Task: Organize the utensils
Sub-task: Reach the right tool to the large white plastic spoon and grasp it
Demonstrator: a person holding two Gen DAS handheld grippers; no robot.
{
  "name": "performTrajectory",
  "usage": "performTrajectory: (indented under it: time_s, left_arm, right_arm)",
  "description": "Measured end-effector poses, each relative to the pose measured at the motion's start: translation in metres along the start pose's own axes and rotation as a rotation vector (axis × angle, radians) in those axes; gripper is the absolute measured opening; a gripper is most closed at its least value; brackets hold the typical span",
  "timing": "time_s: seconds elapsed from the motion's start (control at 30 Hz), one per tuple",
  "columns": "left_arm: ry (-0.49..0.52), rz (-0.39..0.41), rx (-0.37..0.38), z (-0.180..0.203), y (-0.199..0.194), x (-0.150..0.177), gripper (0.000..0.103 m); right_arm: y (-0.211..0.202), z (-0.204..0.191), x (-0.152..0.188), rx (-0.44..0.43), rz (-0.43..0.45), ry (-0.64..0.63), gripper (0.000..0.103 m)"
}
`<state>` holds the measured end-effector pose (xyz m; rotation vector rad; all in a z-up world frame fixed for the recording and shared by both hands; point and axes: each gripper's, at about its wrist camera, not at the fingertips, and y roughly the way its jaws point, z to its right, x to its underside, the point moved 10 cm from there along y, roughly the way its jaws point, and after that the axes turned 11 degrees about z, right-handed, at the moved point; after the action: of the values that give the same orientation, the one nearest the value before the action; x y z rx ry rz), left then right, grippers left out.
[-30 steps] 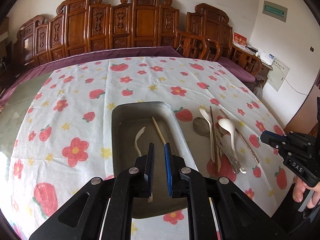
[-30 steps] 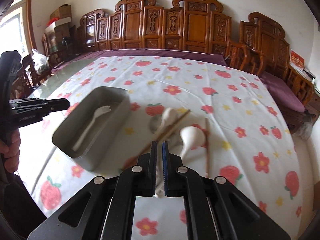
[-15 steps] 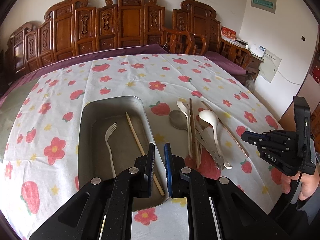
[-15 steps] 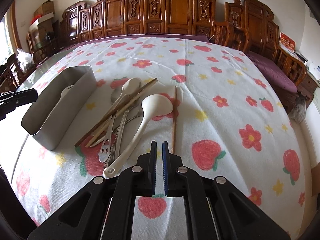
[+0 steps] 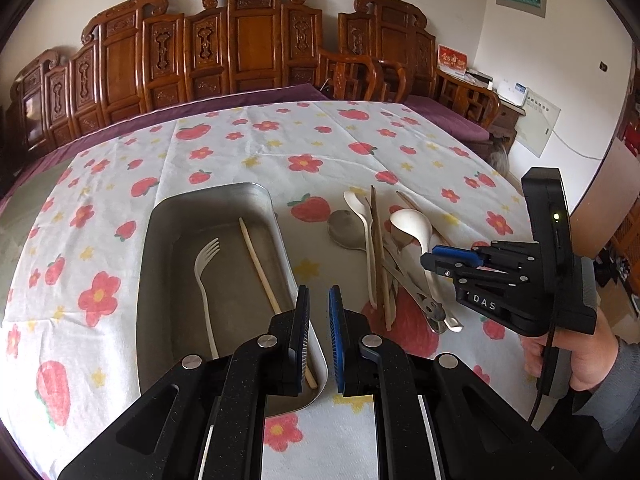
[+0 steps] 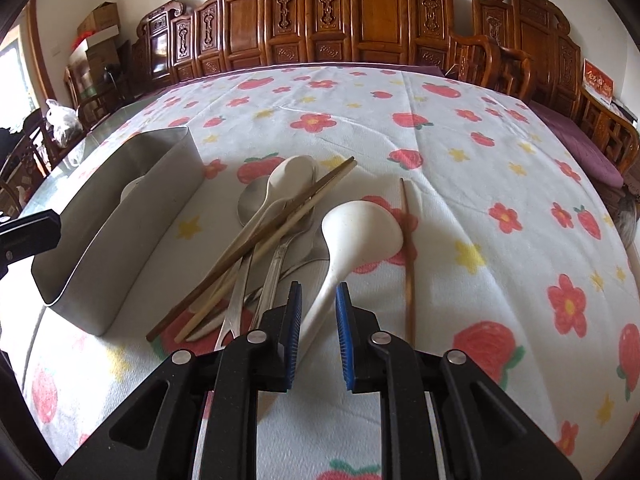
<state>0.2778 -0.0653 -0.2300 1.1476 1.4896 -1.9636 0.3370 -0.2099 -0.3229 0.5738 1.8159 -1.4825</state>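
Currently the white ladle (image 6: 360, 232) lies on top of the pile of utensils on the tablecloth (image 6: 460, 152), beside the metal tray (image 6: 132, 216). Its handle runs back toward the right gripper (image 6: 318, 312) and passes between the parted jaws, untouched; those jaws have just been opening. That gripper has dropped closer since the earlier frame. The left gripper (image 5: 319, 334) hangs over the tray's near corner, nearly closed and empty, farther from the ladle.
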Motion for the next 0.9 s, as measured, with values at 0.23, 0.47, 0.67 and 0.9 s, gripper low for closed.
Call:
performTrajectory:
  time_s: [0.23, 0.47, 0.67, 0.9]
  left_arm:
    - [0.01, 0.002, 0.003, 0.005, 0.003, 0.001, 0.009]
    - [0.015, 0.015, 0.0, 0.008, -0.002, -0.001, 0.009]
    - [0.025, 0.013, 0.003, 0.018, -0.001, 0.001, 0.009]
    - [0.054, -0.022, -0.004, 0.036, 0.009, 0.008, 0.009]
  right_arm:
    - [0.006, 0.003, 0.006, 0.032, -0.028, -0.028, 0.019]
    - [-0.002, 0.008, 0.007, 0.001, -0.036, 0.002, 0.008]
    - [-0.014, 0.009, -0.001, -0.024, -0.003, 0.011, 0.004]
    - [-0.029, 0.019, -0.018, -0.06, 0.049, 0.049, 0.004]
